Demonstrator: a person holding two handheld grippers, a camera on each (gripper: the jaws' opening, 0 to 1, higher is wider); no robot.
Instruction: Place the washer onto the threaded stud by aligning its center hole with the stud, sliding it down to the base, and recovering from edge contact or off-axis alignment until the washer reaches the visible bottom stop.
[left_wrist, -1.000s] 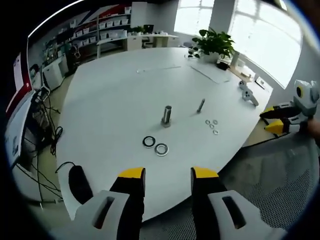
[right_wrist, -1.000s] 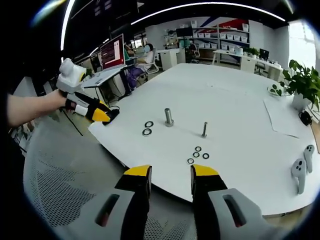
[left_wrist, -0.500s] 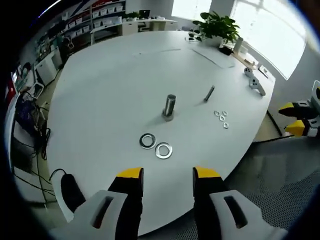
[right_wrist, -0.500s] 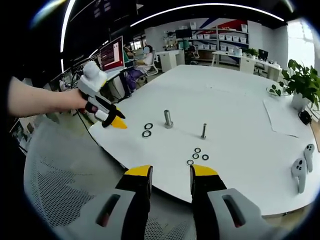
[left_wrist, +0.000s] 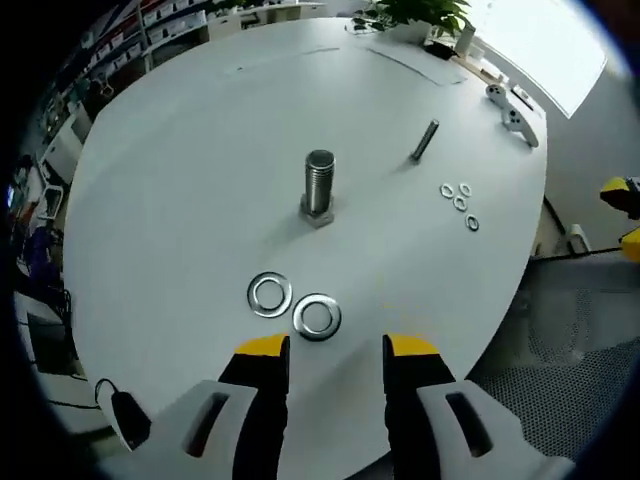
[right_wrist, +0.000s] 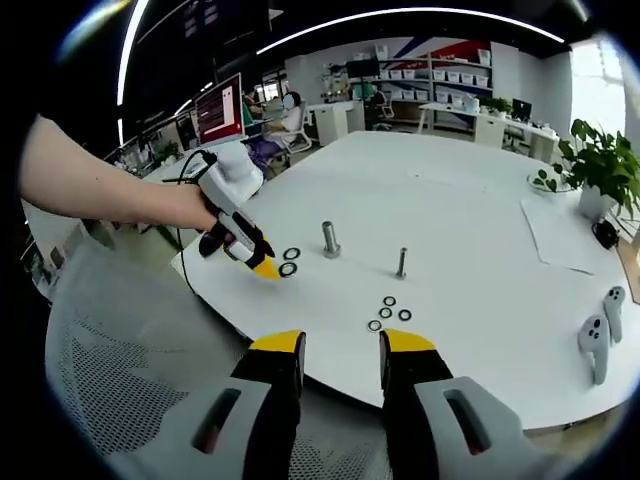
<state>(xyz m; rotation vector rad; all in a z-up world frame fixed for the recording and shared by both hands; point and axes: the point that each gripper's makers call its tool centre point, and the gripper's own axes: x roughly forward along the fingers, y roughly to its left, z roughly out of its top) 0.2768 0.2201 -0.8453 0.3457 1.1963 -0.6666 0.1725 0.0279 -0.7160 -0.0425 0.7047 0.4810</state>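
- Left gripper (left_wrist: 326, 350), yellow-tipped jaws apart and empty, poised over the white round table (left_wrist: 200, 150) near its edge.
- Two large flat steel washers (left_wrist: 270, 295) lying side by side just ahead, apparently touching.
- Beyond them, thick threaded steel stud (left_wrist: 318, 186) standing upright, bare tabletop around.
- Right: thin bolt (left_wrist: 424, 141), four small washers (left_wrist: 459, 199).
- Right gripper (right_wrist: 335, 345) off-table, jaws parted.
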